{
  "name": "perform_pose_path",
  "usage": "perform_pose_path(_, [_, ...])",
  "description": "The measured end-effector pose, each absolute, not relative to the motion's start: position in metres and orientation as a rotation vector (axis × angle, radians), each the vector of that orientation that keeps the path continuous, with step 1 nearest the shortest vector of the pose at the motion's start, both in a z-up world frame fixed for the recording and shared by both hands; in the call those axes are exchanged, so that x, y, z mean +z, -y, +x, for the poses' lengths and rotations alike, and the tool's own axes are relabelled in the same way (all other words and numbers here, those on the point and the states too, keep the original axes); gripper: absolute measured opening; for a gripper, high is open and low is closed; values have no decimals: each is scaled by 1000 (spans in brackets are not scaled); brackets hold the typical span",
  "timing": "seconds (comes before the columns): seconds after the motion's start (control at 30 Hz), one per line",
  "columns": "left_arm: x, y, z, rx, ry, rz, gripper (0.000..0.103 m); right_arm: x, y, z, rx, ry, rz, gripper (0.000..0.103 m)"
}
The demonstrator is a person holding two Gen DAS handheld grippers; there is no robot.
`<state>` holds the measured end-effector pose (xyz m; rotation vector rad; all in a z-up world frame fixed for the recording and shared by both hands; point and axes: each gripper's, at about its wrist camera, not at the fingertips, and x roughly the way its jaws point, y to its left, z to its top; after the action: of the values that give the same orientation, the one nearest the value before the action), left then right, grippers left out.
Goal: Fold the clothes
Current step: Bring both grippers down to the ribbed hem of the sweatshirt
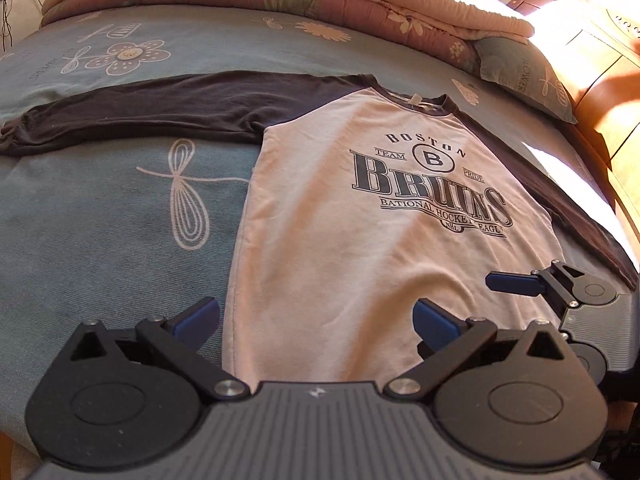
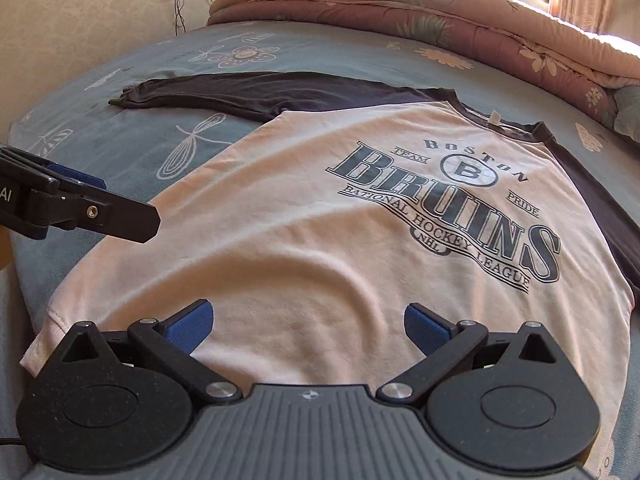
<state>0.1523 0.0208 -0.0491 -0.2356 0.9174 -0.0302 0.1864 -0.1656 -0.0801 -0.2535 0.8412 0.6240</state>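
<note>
The raglan shirt (image 1: 360, 216) lies flat and face up on the blue bedsheet (image 1: 100, 216), and both of your grippers are at its bottom hem. Your left gripper (image 1: 316, 320) is over the left corner of the hem, with its blue pads (image 1: 198, 318) wide apart and nothing between them; one pad is above the sheet and the other above the pale body of the shirt. Your right gripper (image 2: 308, 322) is also spread wide and holds nothing. It stands near the middle of the hem, and the cloth just ahead of it makes a soft rounded wrinkle.

The left sleeve (image 1: 132, 110) is dark and stretches straight out, far ahead and to the left of your left gripper. The right sleeve (image 2: 600, 204) runs down along the right side of the body, ahead and to the right of your right gripper.

The print (image 2: 448, 204) on the chest reads "BOSTON", "TEAM", "PRIDE", a "B" in a circle, "BRUINS", "HOCKEY LEAGUE" and "NHL". A small white tag (image 2: 495, 117) sits inside the collar; I cannot read it.

Beyond the shirt a folded pink quilt (image 2: 440, 12) lies across the bed.
</note>
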Motion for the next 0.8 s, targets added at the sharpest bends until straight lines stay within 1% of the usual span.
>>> perform_pose_path(0.07, [-50,-17,147,-38,-921,-222,102,-94,154,186,613,-883,-301,103])
perform_pose_path(0.23, [-51,-10,135,-63,-925,-176,102,-103,180,159,580,-887,-291,103])
perform_pose_path(0.43, [-45,-13,131,-125,-881,-203,102,-105,210,103,431,-843,-240,103])
perform_pose_path(0.53, [-38,-19,126,-137,-856,-203,102,-96,210,105,373,-888,-184,103])
perform_pose_path(0.6, [-32,-28,122,-123,-835,-198,102,-86,203,106,396,-845,-173,103])
perform_pose_path(0.8, [-19,-61,115,-80,-800,-230,102,-73,142,135,732,-763,-85,103])
